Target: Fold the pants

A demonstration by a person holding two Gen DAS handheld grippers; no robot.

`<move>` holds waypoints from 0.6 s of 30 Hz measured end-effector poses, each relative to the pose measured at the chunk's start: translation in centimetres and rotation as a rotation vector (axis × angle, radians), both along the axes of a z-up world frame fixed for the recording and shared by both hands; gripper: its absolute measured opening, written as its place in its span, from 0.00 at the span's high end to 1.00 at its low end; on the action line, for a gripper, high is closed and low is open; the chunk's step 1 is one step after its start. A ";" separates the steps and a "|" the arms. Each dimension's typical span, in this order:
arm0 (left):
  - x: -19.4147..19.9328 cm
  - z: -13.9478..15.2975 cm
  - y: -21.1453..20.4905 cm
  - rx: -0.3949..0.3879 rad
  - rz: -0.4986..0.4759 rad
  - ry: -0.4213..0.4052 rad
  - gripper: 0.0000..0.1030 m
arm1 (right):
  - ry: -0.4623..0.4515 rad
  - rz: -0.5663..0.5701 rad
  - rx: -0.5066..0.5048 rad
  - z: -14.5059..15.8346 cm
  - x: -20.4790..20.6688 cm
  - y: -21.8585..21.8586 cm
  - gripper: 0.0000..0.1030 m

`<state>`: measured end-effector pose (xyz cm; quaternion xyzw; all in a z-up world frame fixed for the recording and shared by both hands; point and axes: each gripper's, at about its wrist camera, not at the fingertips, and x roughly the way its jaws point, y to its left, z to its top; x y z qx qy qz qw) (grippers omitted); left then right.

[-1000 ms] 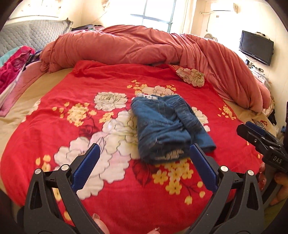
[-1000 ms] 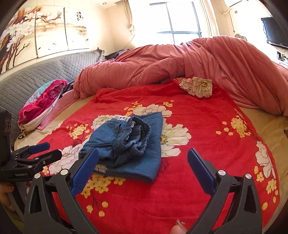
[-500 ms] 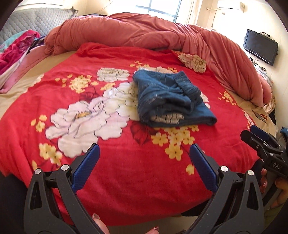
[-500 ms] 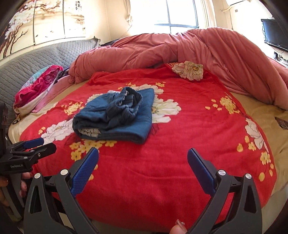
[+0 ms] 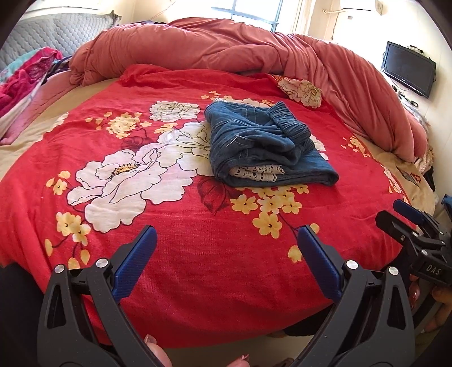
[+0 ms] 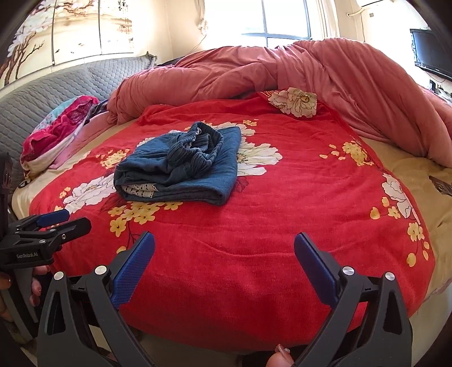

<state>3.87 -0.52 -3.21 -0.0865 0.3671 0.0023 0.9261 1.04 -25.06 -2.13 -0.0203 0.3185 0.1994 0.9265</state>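
Note:
Blue denim pants [image 5: 262,146] lie folded in a compact bundle on the red flowered blanket [image 5: 180,248], with white lace showing at the near fold. The right wrist view shows the same pants [image 6: 180,166] left of centre. My left gripper [image 5: 227,254] is open, well short of the pants near the bed's front edge, holding nothing. My right gripper [image 6: 224,262] is open too, empty, back from the bundle. Each gripper appears at the side of the other's view: the right gripper [image 5: 415,225] and the left gripper [image 6: 48,225].
A rumpled pink duvet [image 5: 254,48] fills the back and right of the bed. Colourful folded cloth [image 6: 53,132] lies at the left by a grey quilted headboard [image 6: 56,87]. A wall television [image 5: 408,69] hangs at right. A window [image 6: 279,19] is behind.
Both grippers have drawn back from the pants toward the bed's front edge, staying open. The folded bundle lies unmoved and now looks farther off.

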 end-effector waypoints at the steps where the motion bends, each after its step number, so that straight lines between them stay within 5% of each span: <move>1: 0.0 0.0 0.0 0.000 0.002 -0.003 0.09 | -0.001 -0.002 0.001 0.0 0.0 0.0 0.05; 18: -0.2 0.3 0.4 0.004 0.012 -0.004 0.09 | 0.009 -0.002 -0.002 0.0 0.1 0.2 0.05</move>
